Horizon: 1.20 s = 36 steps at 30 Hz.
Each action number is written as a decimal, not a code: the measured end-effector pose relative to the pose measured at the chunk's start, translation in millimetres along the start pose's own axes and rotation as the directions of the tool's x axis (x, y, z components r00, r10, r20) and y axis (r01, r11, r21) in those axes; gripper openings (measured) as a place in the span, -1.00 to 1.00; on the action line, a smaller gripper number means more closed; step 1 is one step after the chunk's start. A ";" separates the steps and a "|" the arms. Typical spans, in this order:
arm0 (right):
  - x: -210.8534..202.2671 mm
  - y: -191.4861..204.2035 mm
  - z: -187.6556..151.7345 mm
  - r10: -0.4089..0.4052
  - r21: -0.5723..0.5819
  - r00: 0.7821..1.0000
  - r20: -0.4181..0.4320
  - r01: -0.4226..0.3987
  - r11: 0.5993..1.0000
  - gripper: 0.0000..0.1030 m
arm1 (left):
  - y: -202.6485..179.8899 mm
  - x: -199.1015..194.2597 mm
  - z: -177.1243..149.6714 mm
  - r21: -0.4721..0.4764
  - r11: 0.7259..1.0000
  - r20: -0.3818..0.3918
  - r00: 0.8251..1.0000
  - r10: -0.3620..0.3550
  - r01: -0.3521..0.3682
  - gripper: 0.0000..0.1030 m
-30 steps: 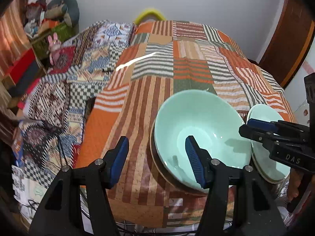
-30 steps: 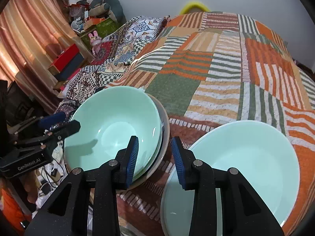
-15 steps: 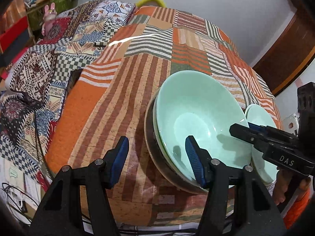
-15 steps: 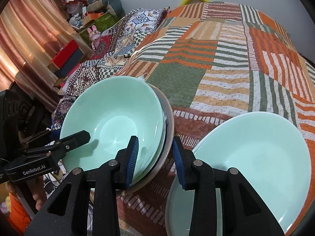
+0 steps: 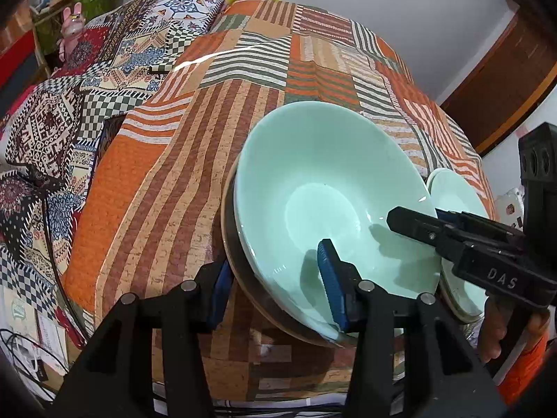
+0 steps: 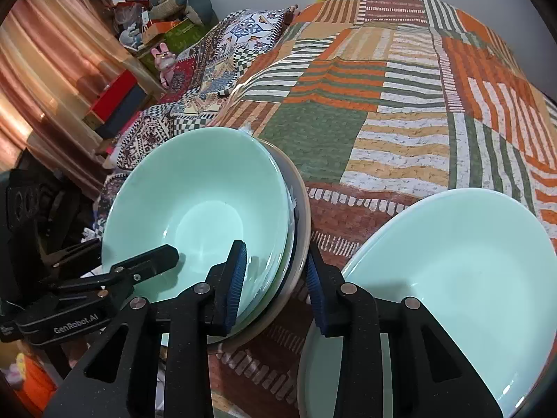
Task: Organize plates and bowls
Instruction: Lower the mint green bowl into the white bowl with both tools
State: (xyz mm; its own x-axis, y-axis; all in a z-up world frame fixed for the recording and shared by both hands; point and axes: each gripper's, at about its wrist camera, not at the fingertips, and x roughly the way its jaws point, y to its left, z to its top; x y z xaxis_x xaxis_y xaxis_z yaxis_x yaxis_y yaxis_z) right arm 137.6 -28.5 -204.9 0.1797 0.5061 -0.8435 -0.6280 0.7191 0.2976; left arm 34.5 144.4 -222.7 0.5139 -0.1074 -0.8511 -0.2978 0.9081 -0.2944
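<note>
A wide surface draped in a patchwork cloth point(image 6: 400, 111) of orange, brown, green and cream stripes carries everything; a second, checkered and floral cloth point(image 5: 104, 69) lies at its far left.

On the near left stands a stack: a mint-green glossy ceramic bowl point(image 6: 195, 216) nested over what look like one or two more rims, all seated in a broad dull brown-grey dish point(image 6: 302, 216). The top bowl is empty. On the near right sits a second mint-green shallow bowl or deep plate point(image 6: 452, 271), also empty, with another rim showing just under it.

The step in hand, as I judge it, is taking hold of the left stack by both sides so it can be lifted or shifted.

The left gripper point(image 5: 275, 289) straddles the stack's near-left edge, one blue pad outside the brown dish, the other inside the bowl; its jaws have just been closing, yet the inner pad seems to stand clear of the wall, so no clamp is made. The right gripper point(image 6: 275, 282) straddles the stack's right edge, its jaws narrow around the rims, and I cannot tell whether the pads press.

Next, both jaws need to bite squarely on the whole bundle of rims, then rise evenly, lest the glazed bowls slip.
</note>
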 end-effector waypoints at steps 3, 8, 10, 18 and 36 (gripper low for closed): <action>-0.6 2.7 0.2 -0.024 -0.006 1.000 0.002 0.024 1.000 -0.41 | -6.1 -0.1 0.0 0.014 0.999 0.008 0.999 0.040 -0.040 -0.10; -3.3 2.5 1.0 -0.037 -0.001 0.999 0.010 0.037 0.999 -0.43 | -10.6 -1.8 0.8 0.015 0.997 0.018 0.997 0.074 -0.074 -0.09; -5.8 2.5 1.7 -0.038 0.004 0.999 0.016 0.038 0.999 -0.44 | -8.4 -3.0 2.4 -0.009 0.998 0.015 0.998 0.060 -0.060 -0.09; -15.6 5.2 2.7 -0.038 0.005 0.999 0.030 0.038 0.999 -0.44 | -13.2 -12.2 2.4 -0.026 0.998 0.023 0.998 0.057 -0.056 -0.09; -81.7 0.8 3.1 -0.034 0.025 0.981 0.190 0.030 0.999 -0.44 | -56.0 -61.6 18.4 0.042 0.999 0.129 0.991 0.025 -0.031 -0.09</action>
State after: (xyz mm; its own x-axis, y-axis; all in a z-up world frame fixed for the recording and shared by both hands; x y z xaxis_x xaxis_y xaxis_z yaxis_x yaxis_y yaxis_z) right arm 124.7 -67.8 -134.4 0.3415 0.5625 -0.7530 -0.6030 0.7457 0.2836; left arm 34.3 107.6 -145.8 0.6060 -0.0313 -0.7948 -0.2794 0.9272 -0.2495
